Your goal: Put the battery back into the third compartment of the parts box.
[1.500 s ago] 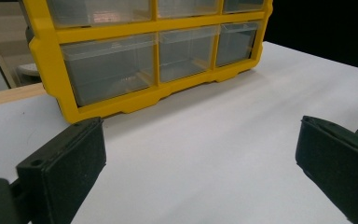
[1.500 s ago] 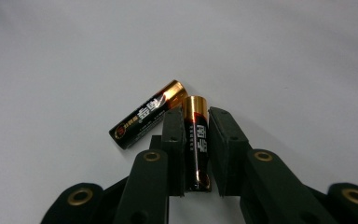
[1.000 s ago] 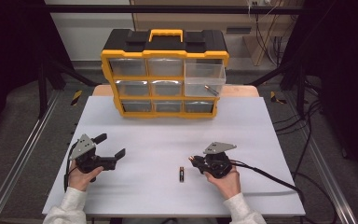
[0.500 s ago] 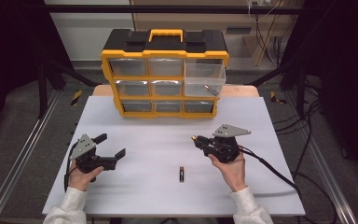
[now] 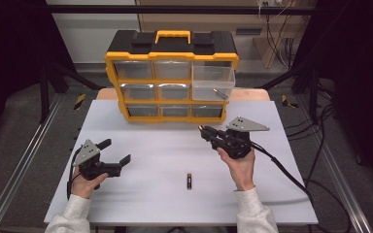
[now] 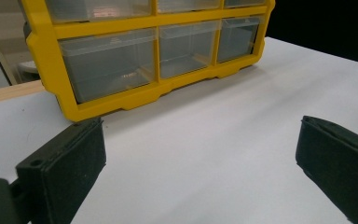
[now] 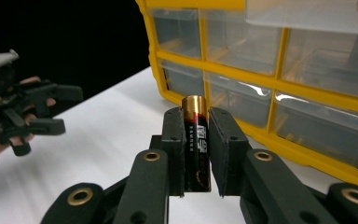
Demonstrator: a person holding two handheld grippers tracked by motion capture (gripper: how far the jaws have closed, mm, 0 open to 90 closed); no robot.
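My right gripper [image 5: 206, 131] is raised above the white table [image 5: 150, 145] and is shut on a black and gold battery [image 7: 196, 140], which stands upright between its pads [image 7: 173, 140]. It points at the yellow organizer [image 5: 171, 77], whose upper right drawer [image 5: 213, 82] is pulled out with a small battery [image 5: 219, 92] lying inside. A second battery [image 5: 189, 181] lies on the table near the front. At the left my left gripper [image 5: 115, 151] rests low over the table, jaws wide open with nothing between them [image 6: 200, 172].
The organizer stands at the table's far edge with its other clear drawers closed. A black cable [image 5: 281, 170] trails from the right gripper across the table's right side. The left gripper [image 7: 61, 109] and its hand appear far off in the right gripper view.
My right gripper has lifted off the table and moved away toward the organizer, still shut on its battery. The battery on the table and the left gripper have stayed put.
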